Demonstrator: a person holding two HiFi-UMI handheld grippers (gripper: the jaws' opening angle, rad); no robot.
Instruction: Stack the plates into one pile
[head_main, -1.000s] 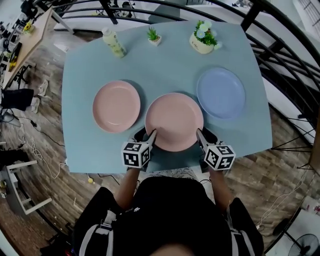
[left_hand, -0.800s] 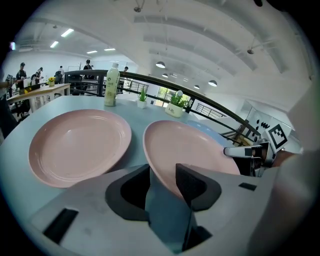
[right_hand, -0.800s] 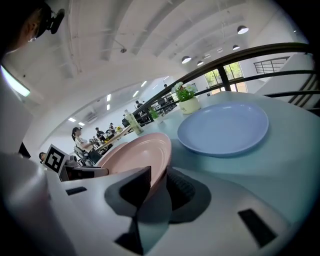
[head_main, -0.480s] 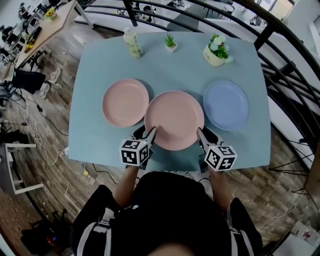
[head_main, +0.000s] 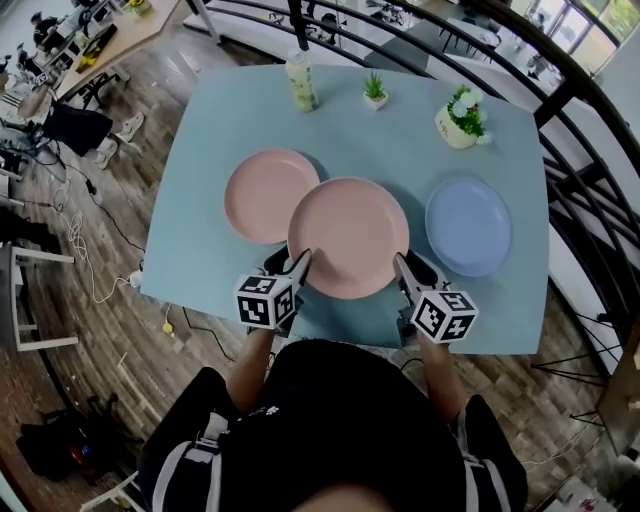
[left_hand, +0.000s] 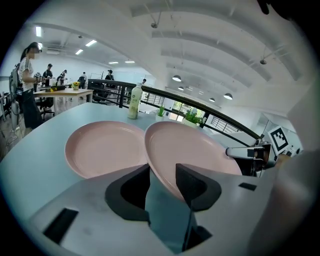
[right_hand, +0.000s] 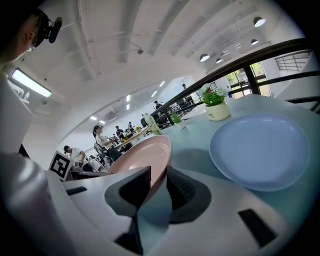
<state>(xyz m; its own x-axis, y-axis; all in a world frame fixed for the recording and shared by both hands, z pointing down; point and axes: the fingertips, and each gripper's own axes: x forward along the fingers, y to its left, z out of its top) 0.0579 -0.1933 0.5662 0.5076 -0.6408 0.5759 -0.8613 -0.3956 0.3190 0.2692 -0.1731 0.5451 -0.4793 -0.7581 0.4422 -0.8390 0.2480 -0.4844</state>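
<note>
1. The carried pink plate (head_main: 348, 236) is clamped at its near rim, one side by the left hand-held gripper (head_main: 297, 268) and the other by the right hand-held gripper (head_main: 402, 268).
2. Within the last second it has been lifted off the counter (head_main: 400, 140) and brought toward the resting pink plate (head_main: 268, 195), whose right rim is now overlapped. Stacking there is judged to be under way.
3. The blue plate (head_main: 468, 225) is left well to the right of the resting pink plate, not yet piled.
4. Beyond the resting pink plate, a bottle (head_main: 301, 82), a small plant (head_main: 375, 92) and a flower pot (head_main: 461, 120) are seen, all clear of the path.
</note>
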